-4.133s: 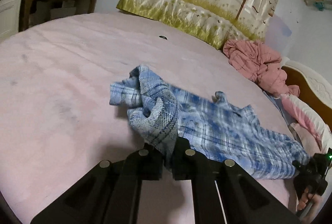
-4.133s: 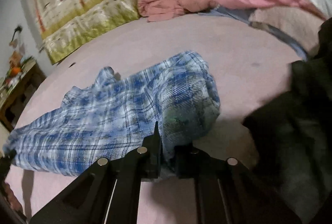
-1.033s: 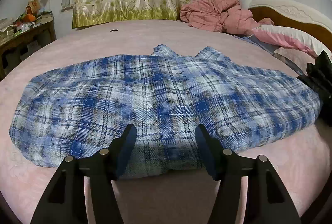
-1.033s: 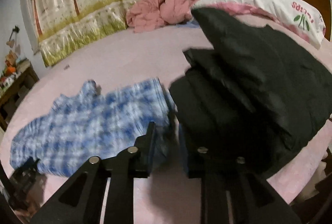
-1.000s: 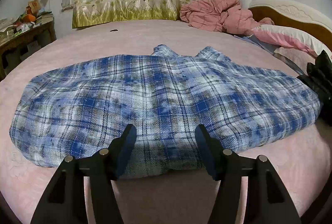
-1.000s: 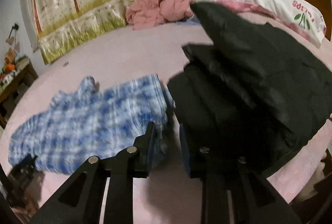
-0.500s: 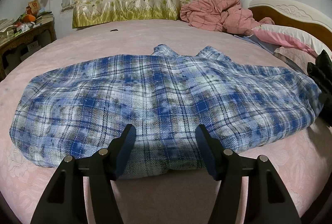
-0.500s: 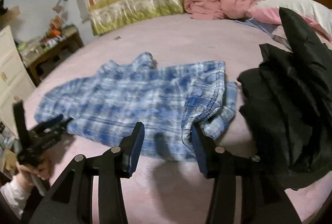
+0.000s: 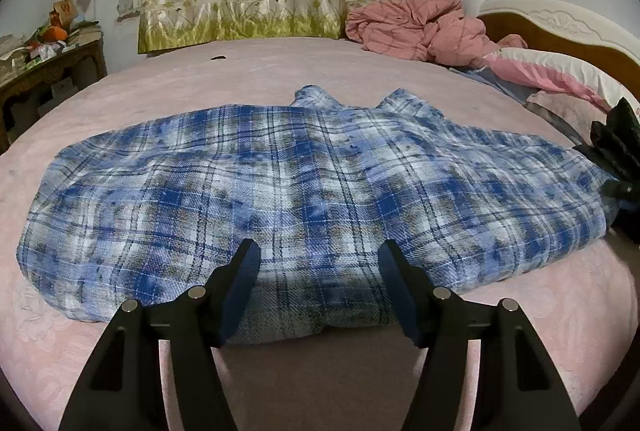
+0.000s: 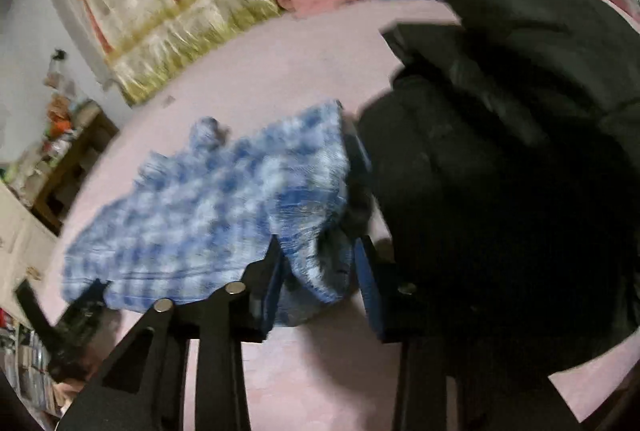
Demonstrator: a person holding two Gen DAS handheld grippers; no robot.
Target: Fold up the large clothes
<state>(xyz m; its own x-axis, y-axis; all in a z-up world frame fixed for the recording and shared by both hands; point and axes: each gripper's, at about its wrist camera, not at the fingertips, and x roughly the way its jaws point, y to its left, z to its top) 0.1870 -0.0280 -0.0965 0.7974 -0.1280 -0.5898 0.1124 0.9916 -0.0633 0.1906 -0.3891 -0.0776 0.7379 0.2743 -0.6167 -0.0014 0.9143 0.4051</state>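
A: Plaid shirt [image 9: 312, 191] lies spread flat across the pink bed [image 9: 280, 71], collar on the far side. Soft flannel, light, limp. It'll sag and drag, won't hold a crease unless laid down. No breakage risk.

B: Where to grab?

A: I'd say edges or corners. A pinch mid-panel just bunches it. Left gripper [image 9: 318, 287] hovers at the near hem, jaws open, straddling cloth but not pressing it. Right gripper [image 10: 318, 271] is at the shirt's right end beside the black jacket [image 10: 520, 151], jaws closing, a fold of plaid between them. View is blurred; pads don't look clamped yet.

B: Change from earlier?

A: About four seconds back the shirt was a crumpled heap, both jaws pinched on it. Now it's laid out wide. Left hasn't shifted over the last second. Right swung off toward the shirt's middle half a second ago and is back at that end.
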